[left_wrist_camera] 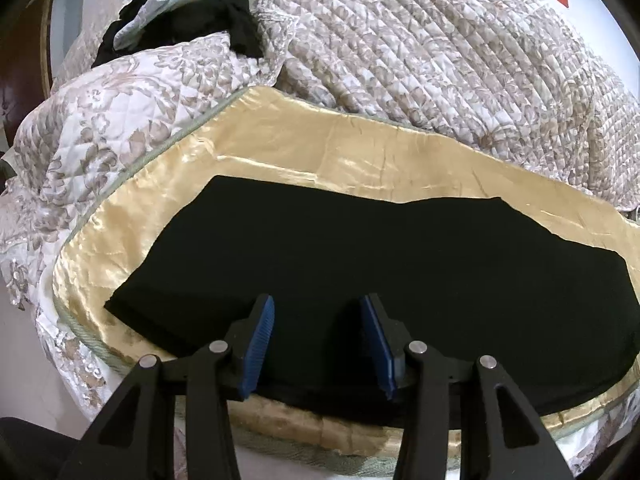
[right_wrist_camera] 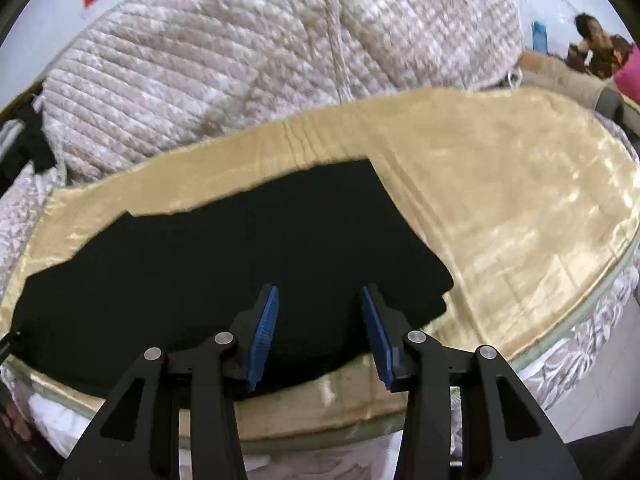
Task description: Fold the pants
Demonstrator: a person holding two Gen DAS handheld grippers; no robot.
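Nearest the lens in each wrist view are the tongs themselves: the left gripper [left_wrist_camera: 317,304] and the right gripper [right_wrist_camera: 320,294] both stand with their blue-padded jaws spread wide and nothing between them, poised over the near edge of the black pants [left_wrist_camera: 360,264]. The pants lie flat on a glossy gold satin sheet [left_wrist_camera: 320,148] that covers the near part of the bed, with a quilted floral comforter [left_wrist_camera: 440,48] heaped behind and a pile of dark clothes [left_wrist_camera: 192,20] at the far left corner. The garment's long axis runs left to right across the bed, parallel to its near edge. In the right view the pants [right_wrist_camera: 240,264] end in a stepped, rounded outline near the gripper, and in the left view a squared, layered end points left; which end is the waistband is hard to tell against the uniform black. They already look doubled, so a further fold seems due. The risks appear to be these: the satin is slick, so a pull on one end could slide the whole garment instead of folding it; an open jaw could pinch the sheet together with the cloth; and a grasp taking only the top layer would pull the stack apart.
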